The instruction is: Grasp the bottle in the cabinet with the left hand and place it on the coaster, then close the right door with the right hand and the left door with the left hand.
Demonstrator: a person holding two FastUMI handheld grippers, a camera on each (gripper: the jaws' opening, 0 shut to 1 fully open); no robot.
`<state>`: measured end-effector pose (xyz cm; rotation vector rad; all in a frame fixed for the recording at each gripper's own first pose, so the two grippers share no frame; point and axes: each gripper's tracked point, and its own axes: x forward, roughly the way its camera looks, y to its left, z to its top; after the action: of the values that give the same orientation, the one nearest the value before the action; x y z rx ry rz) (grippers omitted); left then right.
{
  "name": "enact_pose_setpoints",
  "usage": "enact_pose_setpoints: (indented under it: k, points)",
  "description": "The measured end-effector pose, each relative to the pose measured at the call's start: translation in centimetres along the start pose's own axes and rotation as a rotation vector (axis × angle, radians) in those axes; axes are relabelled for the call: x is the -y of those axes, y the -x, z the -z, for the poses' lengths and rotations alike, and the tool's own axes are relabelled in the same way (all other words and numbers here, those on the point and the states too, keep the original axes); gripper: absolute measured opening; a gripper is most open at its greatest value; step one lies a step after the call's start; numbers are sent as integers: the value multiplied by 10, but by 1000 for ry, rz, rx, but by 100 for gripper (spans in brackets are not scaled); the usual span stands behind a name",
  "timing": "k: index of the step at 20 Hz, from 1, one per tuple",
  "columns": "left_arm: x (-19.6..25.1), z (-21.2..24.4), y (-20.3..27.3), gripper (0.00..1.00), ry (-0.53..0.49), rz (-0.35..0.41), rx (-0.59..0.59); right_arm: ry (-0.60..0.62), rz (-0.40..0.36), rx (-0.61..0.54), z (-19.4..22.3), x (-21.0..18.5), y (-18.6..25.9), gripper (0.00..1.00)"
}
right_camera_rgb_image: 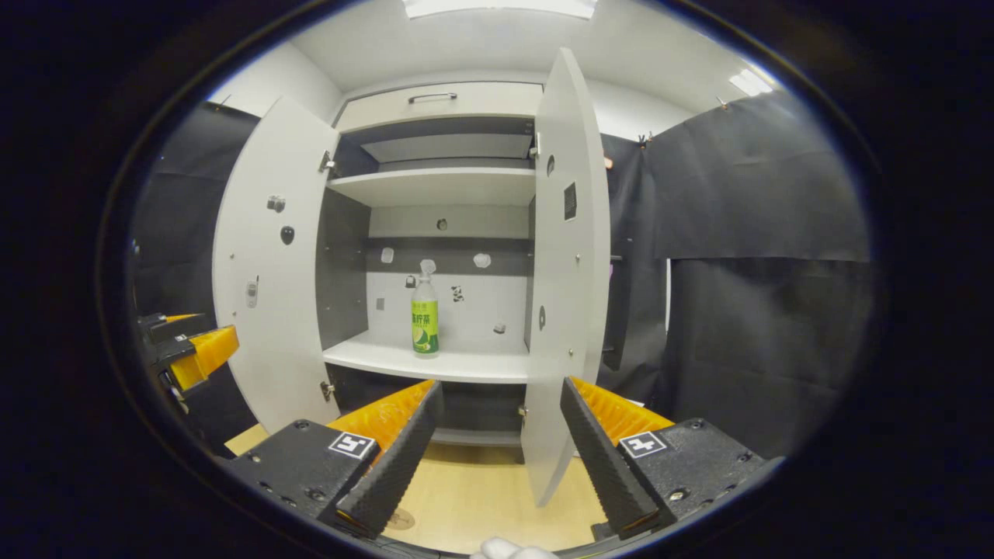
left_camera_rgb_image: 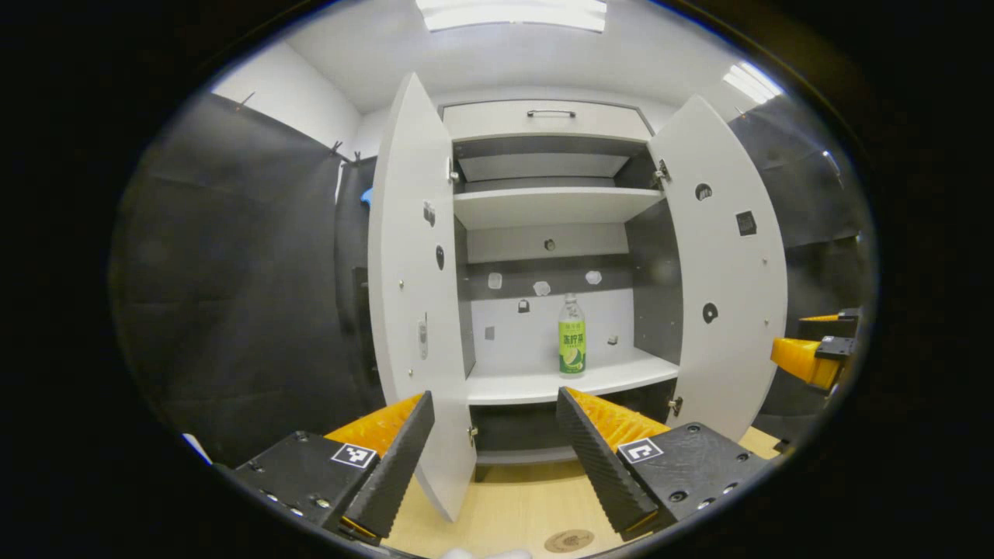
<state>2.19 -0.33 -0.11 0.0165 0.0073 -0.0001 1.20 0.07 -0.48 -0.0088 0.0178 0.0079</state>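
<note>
on the lower shelf (left_camera_rgb_image: 543, 384) of the cabinet, bottle (left_camera_rgb_image: 572, 335) is standing upright btwn both open doors. left gripper (left_camera_rgb_image: 493, 454) is hanging wide open & empty, facing it for the grab; right gripper (right_camera_rgb_image: 497, 454) also gaping, holding nothing.

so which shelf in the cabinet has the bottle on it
The lower white shelf, just above the dark base panel. The clear plastic bottle with the green label stands upright on it; the upper white shelf is bare.

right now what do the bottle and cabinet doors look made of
Bottle: likely clear plastic, see-through neck, glossy green label. Doors: seemingly white laminated board, flat matte faces with thin edges and metal hinges; the core is hidden.
</note>
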Motion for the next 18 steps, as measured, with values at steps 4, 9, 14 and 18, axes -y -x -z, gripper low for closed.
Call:
enact_pose_setpoints:
  k: [4,9,14,18]
  points:
    - [9,-3,-29,97,-11,27,4,8,3,-14,-2,-1,-3,99]
    - [42,-15,-84,97,33,105,30,16,13,-15,-6,-3,-2,99]
    - [72,-28,-166,97,34,140,50,8,44,-21,-12,1,4,99]
    - [95,-39,-227,97,32,135,69,36,77,-41,-13,9,4,99]
